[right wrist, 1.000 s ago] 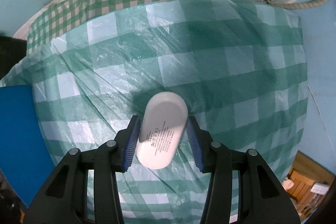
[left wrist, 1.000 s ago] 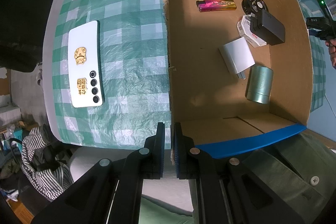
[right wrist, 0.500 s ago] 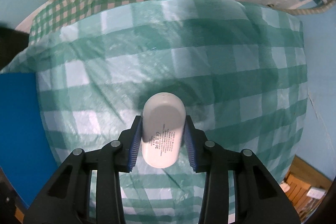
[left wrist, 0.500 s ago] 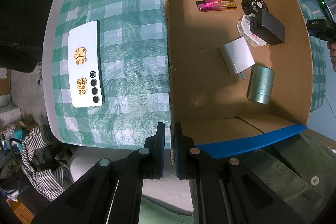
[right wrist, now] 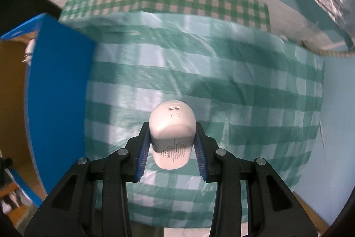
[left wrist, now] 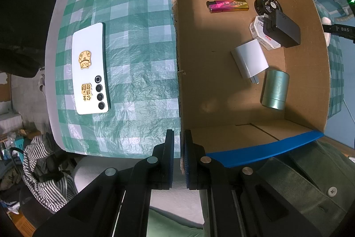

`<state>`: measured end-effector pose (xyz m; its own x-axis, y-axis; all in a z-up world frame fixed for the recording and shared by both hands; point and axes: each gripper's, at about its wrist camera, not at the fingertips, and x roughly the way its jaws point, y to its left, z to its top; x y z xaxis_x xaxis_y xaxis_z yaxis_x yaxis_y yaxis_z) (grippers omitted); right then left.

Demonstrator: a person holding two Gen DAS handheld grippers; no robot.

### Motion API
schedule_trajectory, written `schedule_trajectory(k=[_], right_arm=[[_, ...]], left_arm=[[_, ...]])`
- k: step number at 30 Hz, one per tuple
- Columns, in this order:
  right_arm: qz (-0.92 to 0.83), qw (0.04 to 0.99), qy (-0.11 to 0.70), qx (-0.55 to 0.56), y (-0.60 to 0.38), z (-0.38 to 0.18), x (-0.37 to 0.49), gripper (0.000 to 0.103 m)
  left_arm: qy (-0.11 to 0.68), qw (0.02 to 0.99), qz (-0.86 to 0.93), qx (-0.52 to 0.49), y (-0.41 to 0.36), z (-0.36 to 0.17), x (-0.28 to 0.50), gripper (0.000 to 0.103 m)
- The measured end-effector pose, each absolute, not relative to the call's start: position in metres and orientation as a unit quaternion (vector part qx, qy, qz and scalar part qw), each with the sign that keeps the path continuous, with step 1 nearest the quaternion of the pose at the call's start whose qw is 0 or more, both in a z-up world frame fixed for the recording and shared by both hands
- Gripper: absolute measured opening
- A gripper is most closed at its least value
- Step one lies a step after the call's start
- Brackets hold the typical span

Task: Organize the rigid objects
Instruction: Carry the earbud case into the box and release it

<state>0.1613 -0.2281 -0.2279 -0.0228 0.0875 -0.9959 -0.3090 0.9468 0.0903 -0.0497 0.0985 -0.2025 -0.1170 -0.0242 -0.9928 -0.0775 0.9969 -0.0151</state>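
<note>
The right gripper [right wrist: 172, 143] held a white rounded charger case [right wrist: 171, 130] between its blue pads. A second earlier the case had lain flat on the green-checked cloth [right wrist: 244, 103] with the jaws standing wider on either side; they had since closed onto its flanks, and the case now hung clear of the cloth, its end with two small holes tilted away from the camera. The blue outer wall of the cardboard box [right wrist: 60, 92] had come further into the right wrist view on the left — the carry toward the box appeared to have begun.

The left gripper [left wrist: 177, 161] had not changed: its jaws were pressed together over the near end of the box wall [left wrist: 177, 59], apparently pinching the cardboard edge, though this was hard to confirm. Inside the box lay two white chargers, a lighter [left wrist: 227, 6], a black adapter [left wrist: 285, 29] and a green tin [left wrist: 275, 89].

A white phone [left wrist: 91, 69] remained face down on the cloth left of the box — judged to be the one item left after the case.
</note>
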Motion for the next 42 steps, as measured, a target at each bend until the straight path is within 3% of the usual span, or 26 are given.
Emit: schedule_trajectory(k=[23, 42], right_arm=[[0.272, 0.715, 0.626, -0.151, -0.139, -0.135, 0.123, 0.037], [0.333, 0.69, 0.605, -0.216, -0.072, -0.134, 0.108, 0.037]], left_arm=[[0.746, 0.665, 0.017, -0.034, 0.096, -0.203, -0.047, 0.009], [0.746, 0.665, 0.017, -0.034, 0.096, -0.204, -0.048, 0.009]])
